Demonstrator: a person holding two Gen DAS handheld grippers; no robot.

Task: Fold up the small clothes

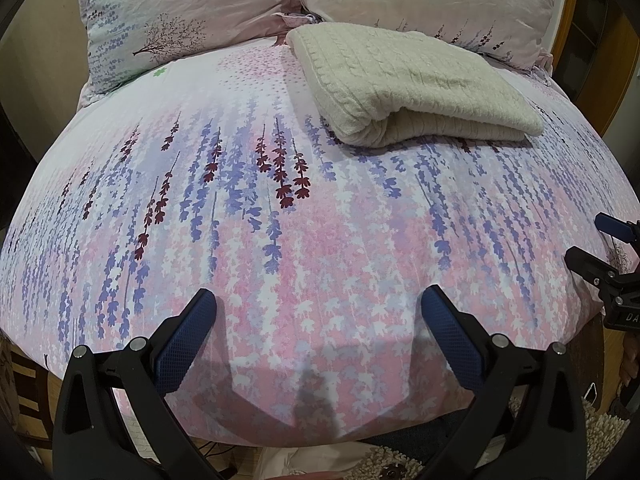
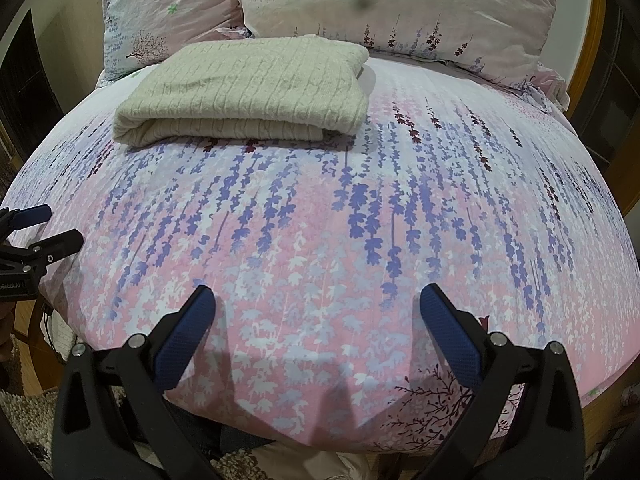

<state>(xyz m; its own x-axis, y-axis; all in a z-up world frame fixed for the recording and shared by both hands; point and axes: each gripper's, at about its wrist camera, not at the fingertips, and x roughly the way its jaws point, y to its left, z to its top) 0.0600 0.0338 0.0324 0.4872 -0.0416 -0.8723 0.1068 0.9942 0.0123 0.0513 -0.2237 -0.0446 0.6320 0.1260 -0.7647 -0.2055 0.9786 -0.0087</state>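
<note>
A cream cable-knit sweater (image 1: 412,84) (image 2: 252,86) lies folded into a flat rectangle on the far half of the bed, just in front of the pillows. My left gripper (image 1: 318,304) hangs open over the near edge of the floral bedspread (image 1: 280,240), nothing between its blue pads. My right gripper (image 2: 316,304) is open too, low over the near edge of the bedspread (image 2: 360,220) and empty. Each gripper shows at the side of the other's view: the right gripper (image 1: 600,244) at the right edge, the left gripper (image 2: 44,228) at the left edge. Both stay well short of the sweater.
Two floral pillows (image 1: 180,12) (image 2: 400,4) lean against the headboard behind the sweater. A wooden bed frame (image 2: 596,52) curves at the right. A shaggy beige rug (image 1: 600,432) (image 2: 24,412) covers the floor at the foot of the bed.
</note>
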